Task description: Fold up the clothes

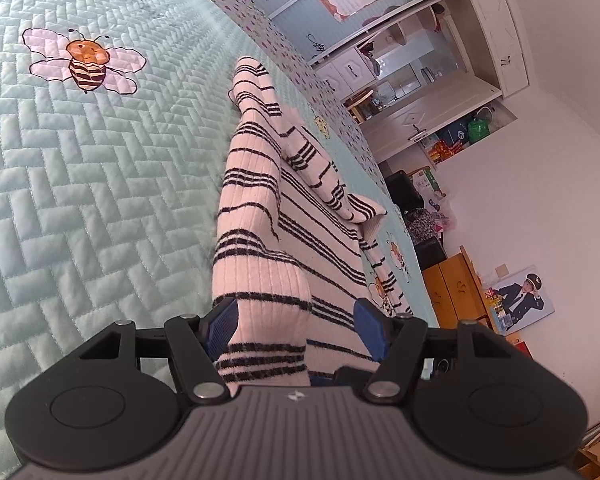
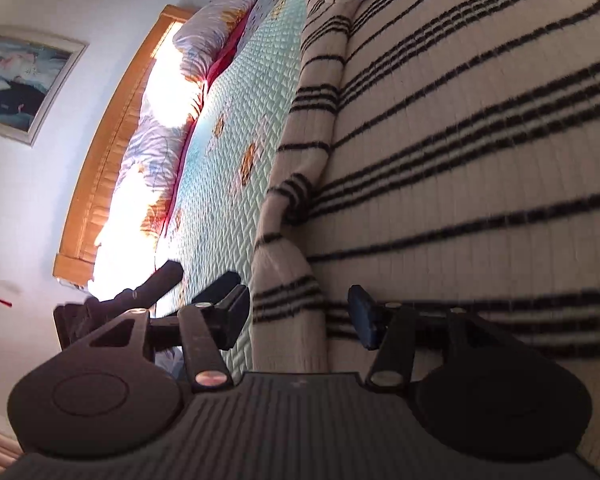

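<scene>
Bed point(image 1: 80, 184) took most of both views, quilted green cover, plenty of bare room on the far side of it for swinging cloth over. Sweater point(image 1: 260, 208), cream with black stripes, lay stretched along the bed near its edge, sleeves already turned in over the body, so partly folded as I read it. A floor drop ran close beside the sweater on the wall side, little slack there.

My left tongs point(image 1: 298, 328) stood wide with a raised hump of the knit between the pads point(image 1: 224, 320); pads looked not pressed in, so not gripping, I judged. My right tongs point(image 2: 296, 312) were also wide, straddling a folded sleeve edge point(image 2: 288, 292) at the sweater's side. Both seemed set at one end, likely to lift it together.
</scene>
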A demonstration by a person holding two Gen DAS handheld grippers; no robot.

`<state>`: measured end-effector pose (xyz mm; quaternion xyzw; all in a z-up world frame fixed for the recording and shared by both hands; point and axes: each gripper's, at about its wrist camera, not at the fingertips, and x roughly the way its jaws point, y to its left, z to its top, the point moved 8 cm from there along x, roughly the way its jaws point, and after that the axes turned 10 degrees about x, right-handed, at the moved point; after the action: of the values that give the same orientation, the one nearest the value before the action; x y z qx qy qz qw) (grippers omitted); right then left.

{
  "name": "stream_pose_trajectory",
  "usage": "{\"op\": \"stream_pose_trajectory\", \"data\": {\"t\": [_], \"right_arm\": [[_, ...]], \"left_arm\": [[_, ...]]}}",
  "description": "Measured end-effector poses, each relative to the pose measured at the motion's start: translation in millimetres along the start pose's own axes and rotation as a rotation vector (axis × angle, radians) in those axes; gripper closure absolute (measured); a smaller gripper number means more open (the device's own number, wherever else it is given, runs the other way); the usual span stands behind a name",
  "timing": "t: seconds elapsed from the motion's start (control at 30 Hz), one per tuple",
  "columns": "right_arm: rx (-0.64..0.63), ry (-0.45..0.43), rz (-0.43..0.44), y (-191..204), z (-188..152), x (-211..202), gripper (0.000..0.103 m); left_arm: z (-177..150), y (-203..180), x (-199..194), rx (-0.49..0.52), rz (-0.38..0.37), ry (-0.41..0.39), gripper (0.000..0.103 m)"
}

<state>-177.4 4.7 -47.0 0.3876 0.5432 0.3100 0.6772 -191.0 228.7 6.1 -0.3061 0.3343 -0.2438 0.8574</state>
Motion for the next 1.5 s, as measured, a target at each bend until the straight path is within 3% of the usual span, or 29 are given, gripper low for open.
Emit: {"op": "stream_pose_trajectory", "data": {"t": [0.17, 0.23, 0.3, 0.4, 0.53, 0.8, 1.0, 1.2, 1.3, 1.4, 1.5], "right_arm": [[-0.042, 0.040, 0.008, 6, -30, 8, 0.052], [-0.005, 0.059, 0.025, 5, -34, 13, 0.074], [0.058, 0.078, 0.056, 2, -36, 19, 0.089], [0.130, 0.095, 0.105, 3, -43, 29, 0.091], [0.106, 0.092, 0.063, 3, -46, 37, 0.094], [-0.011, 0.084, 0.006, 13, -37, 43, 0.094], [-0.187, 0.087, -0.059, 23, -39, 53, 0.097], [-0.088, 0.124, 0.024, 17, -27, 24, 0.074], [-0.063, 0.029, 0.033, 13, 0, -7, 0.064], [-0.007, -0.097, 0.086, 13, 42, -25, 0.064], [0.016, -0.179, 0.112, 17, 96, -18, 0.064]], "left_arm": [[-9, -2, 4, 0.002, 0.005, 0.026, 0.037], [-12, 0, 5, -0.003, 0.011, 0.034, 0.037], [-14, 1, 6, -0.007, 0.017, 0.042, 0.037], [-14, 6, 3, -0.015, 0.024, 0.037, 0.037], [-13, 8, 3, -0.012, 0.023, 0.042, 0.037], [-19, 2, 12, 0.020, 0.007, 0.079, 0.036], [-32, 16, 28, 0.026, 0.087, 0.136, 0.036], [-28, 16, 21, 0.026, 0.099, 0.144, 0.036], [-14, 3, 13, 0.026, 0.051, 0.111, 0.036], [8, -19, 14, 0.058, -0.008, 0.052, 0.034], [30, -26, 47, 0.132, 0.085, 0.064, 0.033]]}}
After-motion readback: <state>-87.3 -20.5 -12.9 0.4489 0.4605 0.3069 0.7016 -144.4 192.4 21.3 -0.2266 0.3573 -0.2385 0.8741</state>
